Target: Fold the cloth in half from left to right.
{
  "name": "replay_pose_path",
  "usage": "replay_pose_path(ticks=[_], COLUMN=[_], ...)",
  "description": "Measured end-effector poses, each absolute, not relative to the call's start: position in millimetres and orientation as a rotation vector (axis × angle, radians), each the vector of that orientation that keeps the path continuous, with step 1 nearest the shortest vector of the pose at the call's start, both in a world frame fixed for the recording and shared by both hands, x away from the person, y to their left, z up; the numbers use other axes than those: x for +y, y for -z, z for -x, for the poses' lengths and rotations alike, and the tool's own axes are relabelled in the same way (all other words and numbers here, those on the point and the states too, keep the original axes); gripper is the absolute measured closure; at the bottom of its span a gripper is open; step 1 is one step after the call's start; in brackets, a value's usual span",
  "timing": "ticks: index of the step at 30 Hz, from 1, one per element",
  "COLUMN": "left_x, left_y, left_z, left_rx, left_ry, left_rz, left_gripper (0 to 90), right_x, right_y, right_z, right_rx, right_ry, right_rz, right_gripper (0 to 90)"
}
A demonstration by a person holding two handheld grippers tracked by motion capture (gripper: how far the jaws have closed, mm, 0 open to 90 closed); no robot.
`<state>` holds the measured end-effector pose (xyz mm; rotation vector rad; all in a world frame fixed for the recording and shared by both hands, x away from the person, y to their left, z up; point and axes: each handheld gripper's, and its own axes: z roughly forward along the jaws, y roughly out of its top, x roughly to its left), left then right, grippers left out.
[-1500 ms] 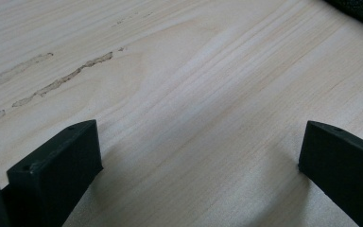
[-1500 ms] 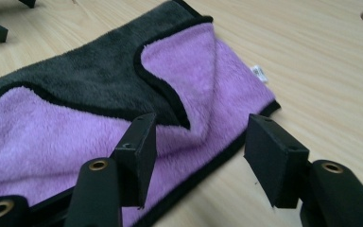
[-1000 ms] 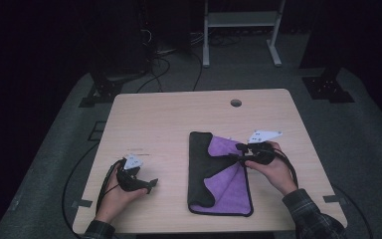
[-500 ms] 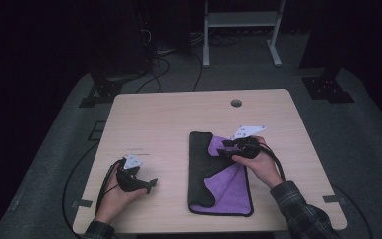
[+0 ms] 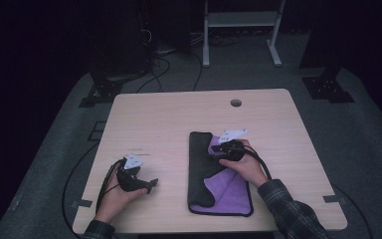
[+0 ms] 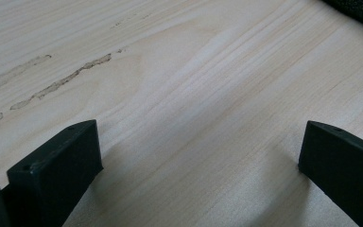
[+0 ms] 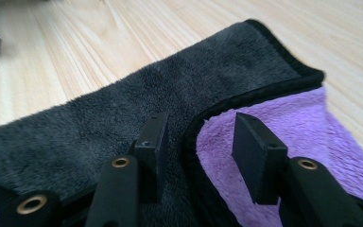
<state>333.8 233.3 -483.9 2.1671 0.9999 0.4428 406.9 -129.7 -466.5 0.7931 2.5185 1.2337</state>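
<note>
The high view shows 1 wooden tabletop (image 5: 179,129), 1 cloth (image 5: 219,184) and 2 hand-held grippers. The cloth, dark grey on one face and purple on the other, lies right of the tabletop's middle toward the near edge, its grey flap folded along the left side. The right gripper (image 5: 218,152) sits over the cloth's far end, at about 12 o'clock on it, pointing toward 9 o'clock. The left gripper (image 5: 151,185) rests well apart at the cloth's 9 o'clock side, on bare wood.

In the left gripper view, the 2 jaws stand wide apart with nothing but wood grain between them; a dark corner of the cloth (image 6: 359,9) shows at 1 o'clock.

In the right gripper view, the 2 jaws straddle the black-bound edge (image 7: 246,97) of the grey flap where it meets the purple (image 7: 307,127). They have just been closing, yet a gap remains on both sides of the edge and the pads do not press it.

Judged from here, the jaws could close on the upper layer alone and slip off the thin hem, or bite through both layers and drag the whole cloth, since the other gripper pins nothing down.
</note>
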Motion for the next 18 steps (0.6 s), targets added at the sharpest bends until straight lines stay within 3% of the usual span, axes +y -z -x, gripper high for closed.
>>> replay_pose_path(ticks=[4,10,18], left_x=[233,233,233], left_y=[484,484,484], left_z=[-334,-334,-334], left_rx=[1.000,1.000,0.999], left_ry=[-0.443,-0.443,-0.443], left_rz=[-2.168,-2.168,-2.167], left_gripper=[0.0,0.0,0.0], right_x=[-119,-118,-135], right_y=[473,471,450], right_z=[-409,-408,-410], right_rx=[2.531,2.518,2.439], right_ry=[-1.163,-1.147,-1.252], right_rz=[-0.758,-0.748,-0.803], right_gripper=[59.0,79.1,82.7])
